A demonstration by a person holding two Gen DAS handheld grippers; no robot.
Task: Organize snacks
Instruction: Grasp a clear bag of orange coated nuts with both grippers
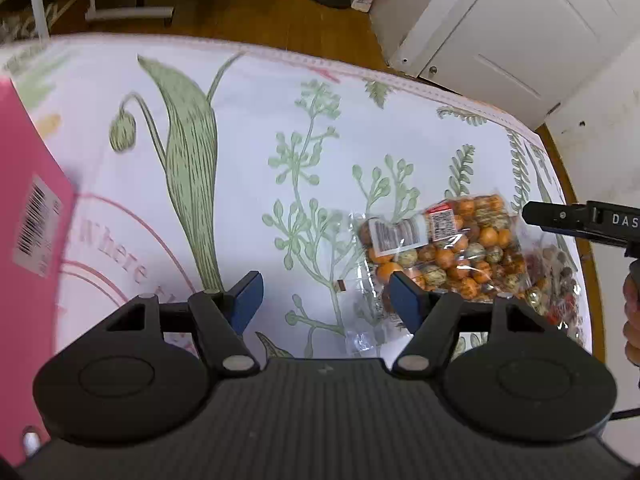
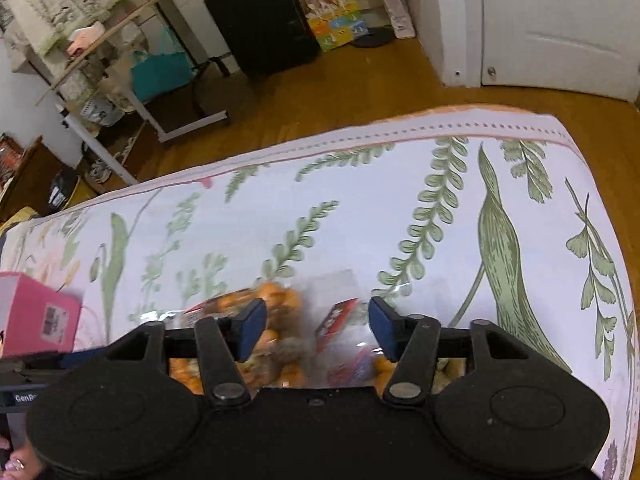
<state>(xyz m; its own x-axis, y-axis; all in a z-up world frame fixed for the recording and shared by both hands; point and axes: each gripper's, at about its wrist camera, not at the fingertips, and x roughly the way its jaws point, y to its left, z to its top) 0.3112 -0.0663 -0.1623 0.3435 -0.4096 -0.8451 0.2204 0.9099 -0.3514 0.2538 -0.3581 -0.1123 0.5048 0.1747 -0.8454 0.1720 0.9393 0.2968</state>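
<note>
A clear bag of orange and speckled round snacks lies on the floral tablecloth at the right. A second clear bag of darker snacks lies just right of it. My left gripper is open and empty, hovering above the cloth with its right finger at the first bag's near edge. The other gripper's body shows at the far right. In the right wrist view my right gripper is open above the snack bags, which look blurred. A pink box stands at the left and also shows in the right wrist view.
The table's far edge drops to a wooden floor. A black suitcase, a white door, a colourful box and a white-legged rack stand beyond the table.
</note>
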